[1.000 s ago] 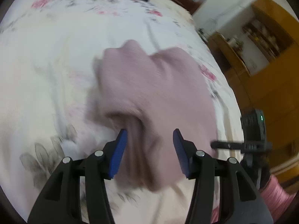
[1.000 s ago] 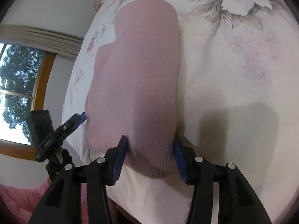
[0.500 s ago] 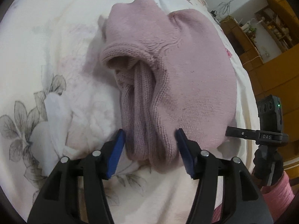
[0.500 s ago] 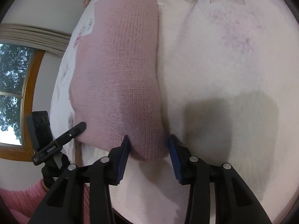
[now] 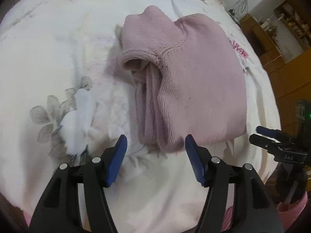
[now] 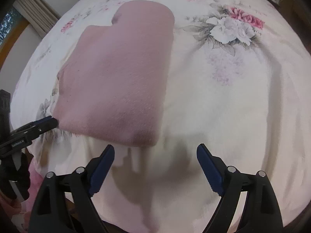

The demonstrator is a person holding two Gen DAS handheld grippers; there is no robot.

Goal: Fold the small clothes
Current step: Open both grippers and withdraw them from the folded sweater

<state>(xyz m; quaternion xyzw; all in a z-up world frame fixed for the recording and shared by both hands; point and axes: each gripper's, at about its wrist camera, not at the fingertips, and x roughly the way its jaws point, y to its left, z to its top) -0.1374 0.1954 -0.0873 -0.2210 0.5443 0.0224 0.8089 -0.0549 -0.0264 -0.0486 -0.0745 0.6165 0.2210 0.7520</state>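
A dusty-pink knitted sweater (image 5: pixel 194 81) lies folded on the floral bedspread (image 5: pixel 58 58), its layered edges facing the left wrist camera. My left gripper (image 5: pixel 155 145) is open, its blue fingers just short of the sweater's near end, nothing between them. In the right wrist view the same sweater (image 6: pixel 120 73) shows as a smooth flat rectangle. My right gripper (image 6: pixel 155 153) stands wide open just below its near right corner, holding nothing. The left gripper's tip (image 6: pixel 46 121) touches the sweater's near left corner there.
The bedspread (image 6: pixel 233 106) stretches bare to the right of the sweater. A wooden cabinet (image 5: pixel 287 44) and shelves stand beyond the bed's right edge. A curtain and window frame (image 6: pixel 33 9) are at the far left. A pink sleeve (image 5: pixel 291 209) shows by the bed's edge.
Both grippers have opened and drawn back from the sweater's near edge. The sweater, which was blurred and moving a second ago, now lies still and flat on the bed.
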